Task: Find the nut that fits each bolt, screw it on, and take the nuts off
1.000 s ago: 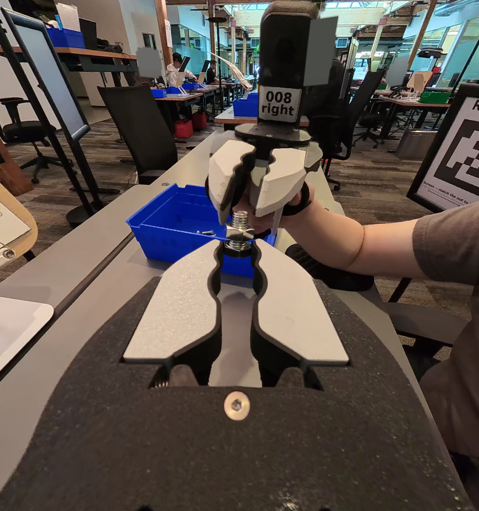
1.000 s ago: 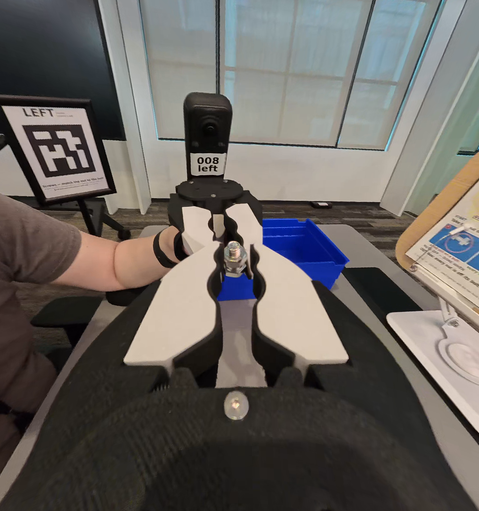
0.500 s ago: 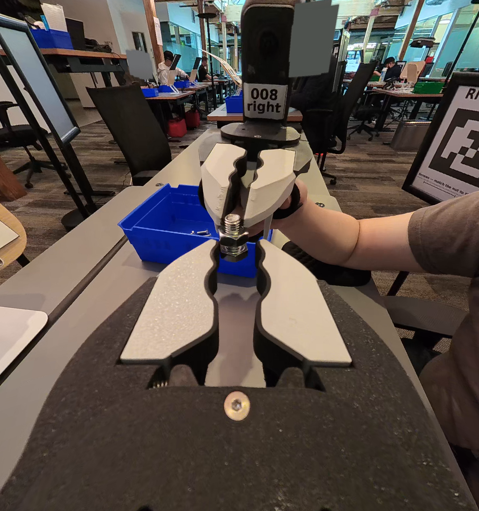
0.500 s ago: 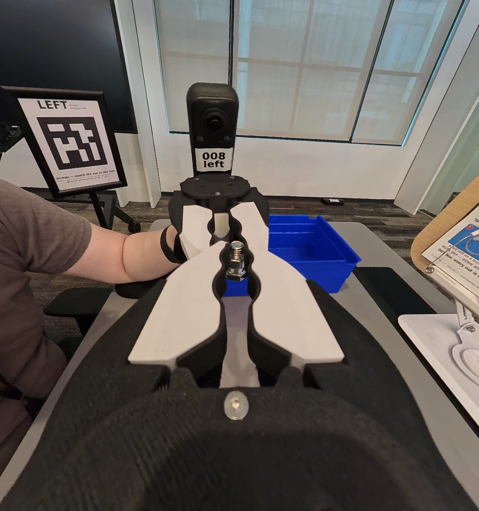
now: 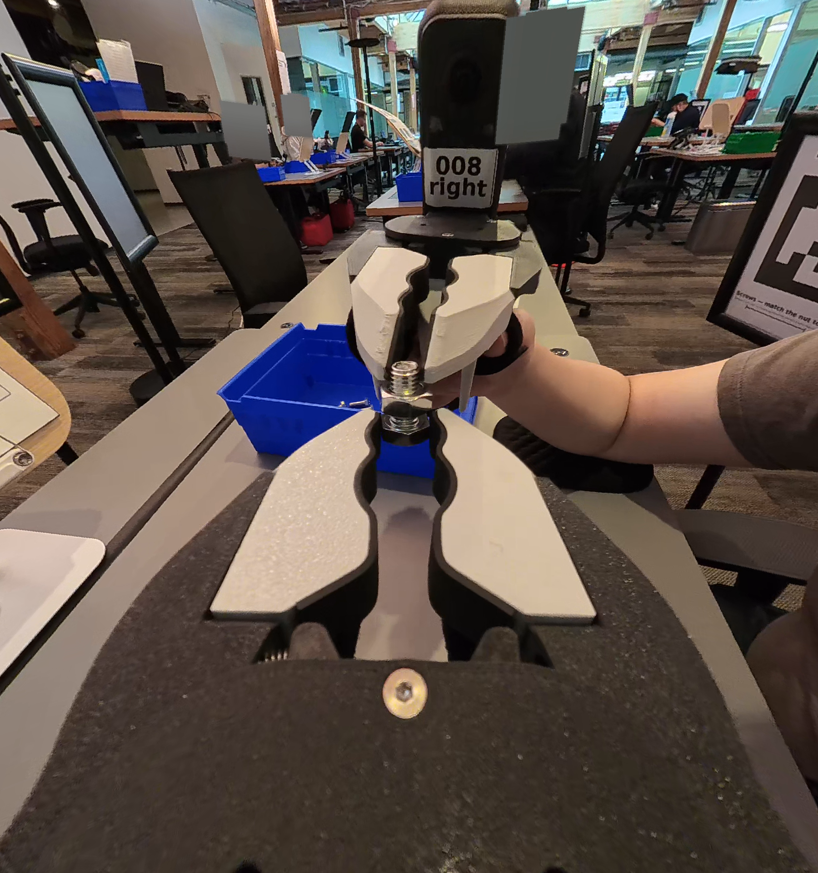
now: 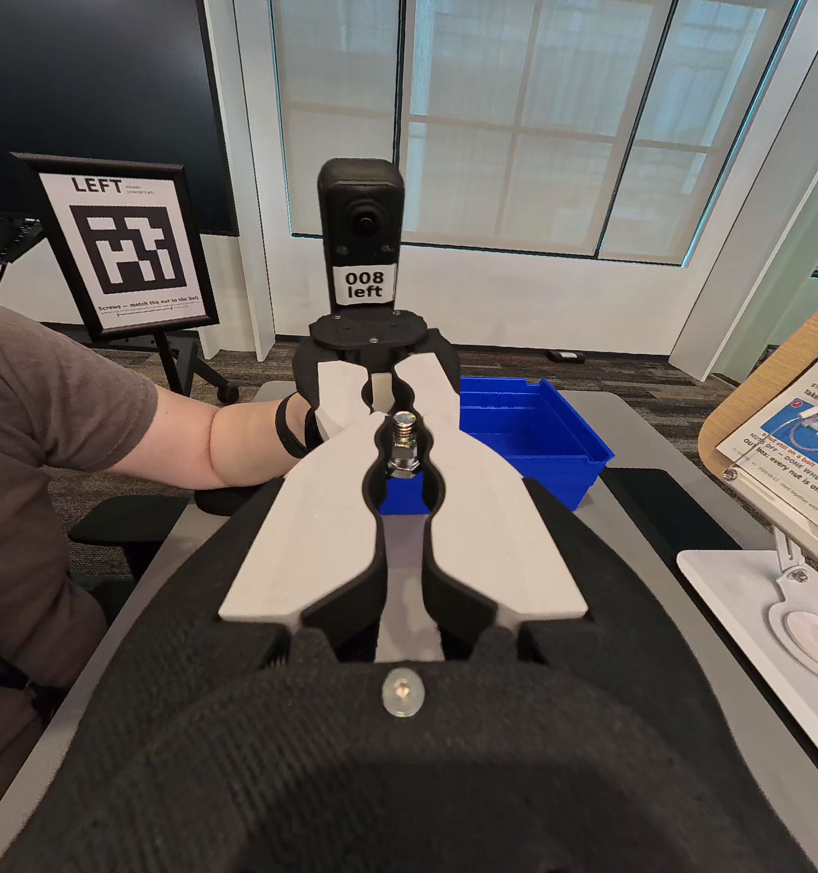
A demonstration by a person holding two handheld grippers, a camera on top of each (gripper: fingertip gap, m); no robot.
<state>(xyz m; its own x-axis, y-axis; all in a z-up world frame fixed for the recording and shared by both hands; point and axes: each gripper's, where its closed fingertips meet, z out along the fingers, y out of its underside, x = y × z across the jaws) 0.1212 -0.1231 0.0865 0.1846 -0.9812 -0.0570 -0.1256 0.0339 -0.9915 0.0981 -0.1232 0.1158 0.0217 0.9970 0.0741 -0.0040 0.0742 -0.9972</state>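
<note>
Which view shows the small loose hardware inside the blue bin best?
The left wrist view: small metal pieces lie on the floor of the blue bin. In the right wrist view, the bin shows only bare floor and walls.

bolt (image 5: 403, 378) head hidden | bin (image 5: 275, 401) hardware perhaps screws, too small

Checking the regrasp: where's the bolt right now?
The bolt stands upright between the two grippers' fingertips, held above the table in front of the blue bin; in the right wrist view it shows at centre, bin to its right.
</note>
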